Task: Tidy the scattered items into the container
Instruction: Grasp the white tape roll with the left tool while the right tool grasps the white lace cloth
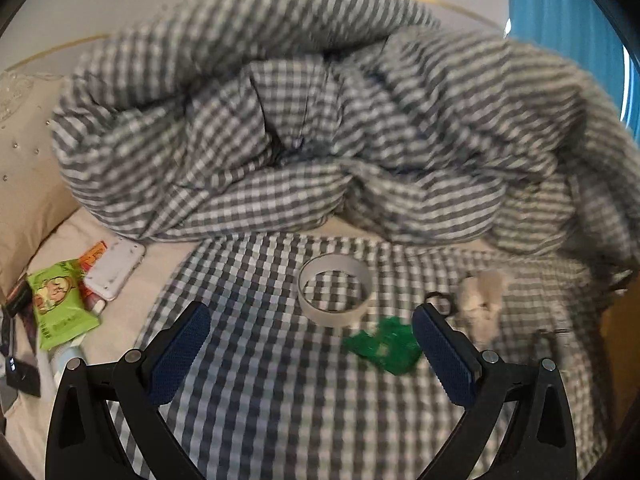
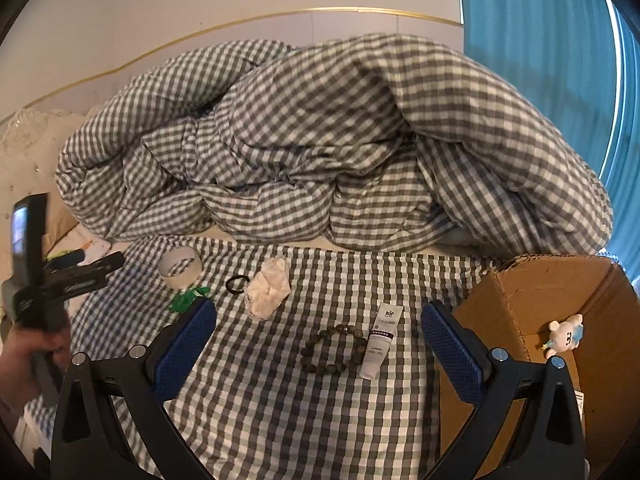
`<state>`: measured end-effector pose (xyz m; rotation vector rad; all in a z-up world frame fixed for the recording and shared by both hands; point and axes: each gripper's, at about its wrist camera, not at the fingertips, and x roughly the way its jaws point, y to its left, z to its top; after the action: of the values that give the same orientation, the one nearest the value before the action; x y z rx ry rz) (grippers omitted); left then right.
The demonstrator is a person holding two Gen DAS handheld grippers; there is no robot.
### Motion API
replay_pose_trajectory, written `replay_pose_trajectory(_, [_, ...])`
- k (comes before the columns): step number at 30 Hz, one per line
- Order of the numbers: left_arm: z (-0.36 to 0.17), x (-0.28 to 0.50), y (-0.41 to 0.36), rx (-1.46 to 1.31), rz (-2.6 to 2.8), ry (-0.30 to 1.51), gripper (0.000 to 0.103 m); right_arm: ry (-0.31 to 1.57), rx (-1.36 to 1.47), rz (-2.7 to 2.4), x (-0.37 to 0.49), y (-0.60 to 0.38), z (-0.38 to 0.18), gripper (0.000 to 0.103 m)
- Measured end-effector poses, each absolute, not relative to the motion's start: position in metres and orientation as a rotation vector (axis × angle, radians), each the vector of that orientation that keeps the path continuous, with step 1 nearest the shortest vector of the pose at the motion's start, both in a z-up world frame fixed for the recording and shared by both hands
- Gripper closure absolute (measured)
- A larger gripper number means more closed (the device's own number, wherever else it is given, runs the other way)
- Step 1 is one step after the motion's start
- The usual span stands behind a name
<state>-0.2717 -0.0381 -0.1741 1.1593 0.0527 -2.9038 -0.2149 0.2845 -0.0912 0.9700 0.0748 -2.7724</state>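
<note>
One plush toy [image 2: 566,336] lies in the cardboard box [image 2: 520,304] — task barely begun. Tape roll [image 1: 334,294], tissue [image 2: 268,290], bracelet [image 2: 334,348] and tube [image 2: 380,340] remain on the bed. Left gripper [image 1: 312,320] and right gripper [image 2: 318,320] both spread apart, empty.

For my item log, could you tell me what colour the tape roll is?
White tape roll; left wrist view shows it best.

Left wrist view: taken low over the checked sheet [image 1: 280,380], faced toward the heaped quilt [image 1: 280,120], tape roll [image 1: 334,294] seen near | Right wrist view: set further right and back, cardboard box [image 2: 520,300] included | Shared: quilt [image 2: 320,140], tape roll [image 2: 180,266], sheet [image 2: 280,400].
</note>
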Motion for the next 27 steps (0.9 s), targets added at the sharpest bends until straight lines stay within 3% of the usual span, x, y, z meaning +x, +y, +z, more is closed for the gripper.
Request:
replay_pose_trajectory(7, [-0.230, -0.334, -0.055, 1.306, -2.800, 0.164, 0.000, 0.070, 1.067, -2.730, -0.253, 0.273, -0.125, 0.000])
replay_pose_trajectory(11, [-0.256, -0.357, -0.053, 1.363, -2.752, 0.091, 0.001, 0.085, 1.088, -2.705, -0.266, 0.262, -0.141, 0.000])
replay_pose_trajectory(14, [-0.272, -0.371, -0.050, 1.408, -2.706, 0.032, 0.022, 0.119, 1.096, -2.686, -0.273, 0.253, -0.150, 0.000])
replay_pose_trajectory(16, [-0.282, -0.377, -0.051, 1.453, -2.673, 0.046, 0.052, 0.139, 1.097, -2.679, -0.278, 0.248, -0.155, 0.000])
replay_pose_trajectory(17, [-0.285, -0.378, -0.051, 1.465, -2.676, 0.069, 0.058, 0.146, 1.101, -2.676, -0.280, 0.246, -0.158, 0.000])
replay_pose_trajectory(19, [-0.286, -0.376, -0.049, 1.463, -2.708, 0.085, 0.083, 0.152, 1.111, -2.670, -0.286, 0.242, -0.163, 0.000])
replay_pose_trajectory(20, [-0.285, -0.375, -0.044, 1.456, -2.723, 0.052, 0.090, 0.153, 1.114, -2.668, -0.288, 0.240, -0.166, 0.000])
replay_pose_trajectory(22, [-0.280, -0.371, -0.038, 1.423, -2.745, -0.008, 0.096, 0.154, 1.118, -2.665, -0.291, 0.238, -0.168, 0.000])
replay_pose_trajectory(27, [-0.269, -0.360, -0.035, 1.376, -2.788, -0.036, 0.097, 0.150, 1.125, -2.656, -0.298, 0.230, -0.175, 0.000])
